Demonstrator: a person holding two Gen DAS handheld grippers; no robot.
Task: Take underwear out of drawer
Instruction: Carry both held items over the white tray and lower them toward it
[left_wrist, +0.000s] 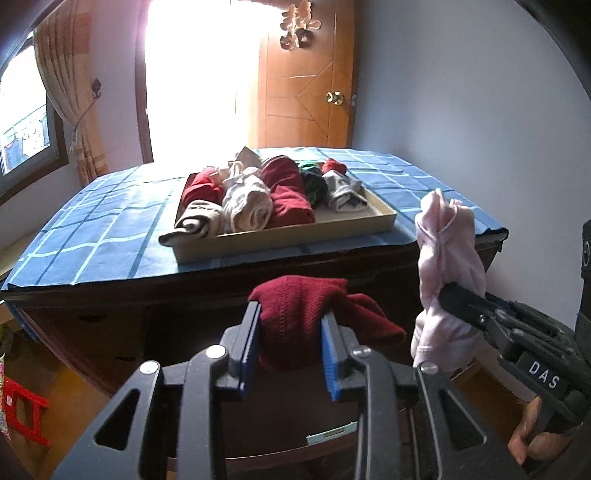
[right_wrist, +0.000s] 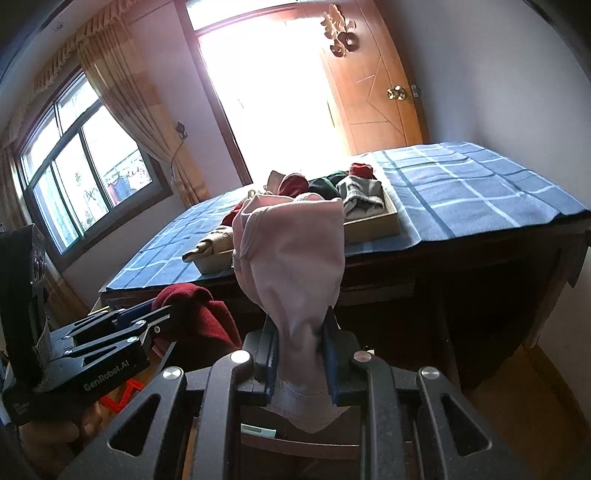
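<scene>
Well, the room's biggest thing is the dark wooden table (left_wrist: 110, 314) under a blue checked cloth (left_wrist: 92, 221), whose near edge hangs just over the tabletop's front. Past its far edge stand a bright doorway and an orange wooden door (left_wrist: 306, 92); a curtained window (right_wrist: 81, 162) lies to the left and a bare wall (left_wrist: 480, 110) close on the right. Open floor shows on the near left, where a red stool (left_wrist: 26, 410) sits low, and on the near right beside the table's corner.

On the cloth, toward the near edge, rests a shallow tan tray (left_wrist: 280, 240), the drawer here, packed with rolled underwear (left_wrist: 255, 195) in red, cream, green and grey; one striped roll pokes over its near left corner.

Both grippers are held in front of the table's near edge, clear of the tray. The left gripper (left_wrist: 290, 321) has its blue pads squeezed narrowly onto a dark red garment (left_wrist: 295, 306), which bunches above the jaws and droops to the right. The right gripper (right_wrist: 301, 332) is likewise pinched tight on a pale pink garment (right_wrist: 295, 258), which stands up above the jaws, with a hem hanging below.

They sit side by side, near each other but apart, both angled somewhat downward toward the table. A hand (left_wrist: 532, 435) grips the right tool's handle from beneath.
</scene>
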